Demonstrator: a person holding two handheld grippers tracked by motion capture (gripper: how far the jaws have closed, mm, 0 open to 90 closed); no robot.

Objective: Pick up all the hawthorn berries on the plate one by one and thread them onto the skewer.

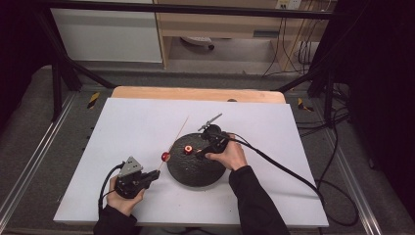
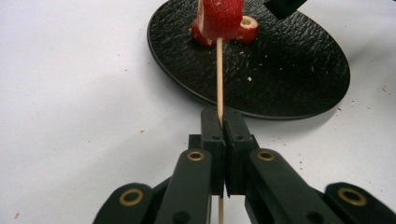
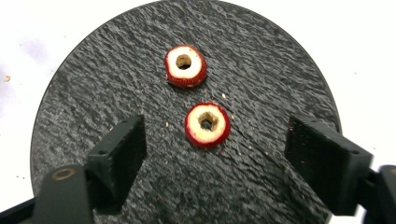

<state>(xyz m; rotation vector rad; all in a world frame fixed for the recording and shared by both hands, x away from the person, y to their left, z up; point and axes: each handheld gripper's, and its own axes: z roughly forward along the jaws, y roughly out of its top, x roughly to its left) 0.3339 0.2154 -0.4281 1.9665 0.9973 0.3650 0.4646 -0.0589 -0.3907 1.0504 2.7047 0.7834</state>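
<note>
A thin wooden skewer (image 2: 219, 88) runs forward from my left gripper (image 2: 223, 116), whose jaws are shut on it. A red fruit piece (image 2: 222, 16) is threaded on the skewer, above the near rim of a round black plate (image 2: 289, 70). In the high view the left gripper (image 1: 154, 175) sits left of the plate (image 1: 195, 171) and the skewered piece (image 1: 165, 156) hangs by its rim. My right gripper (image 3: 219, 149) hovers open over the plate (image 3: 116, 79). A cored red slice (image 3: 207, 125) lies between and just beyond its pads, untouched. Another slice (image 3: 185, 66) lies farther off.
The plate rests on a white sheet (image 1: 147, 122) over a wooden table (image 1: 195, 93). A black cable (image 1: 288, 171) trails right from the right gripper. Crumbs dot the plate. Metal frame bars (image 1: 63, 73) stand at the back corners.
</note>
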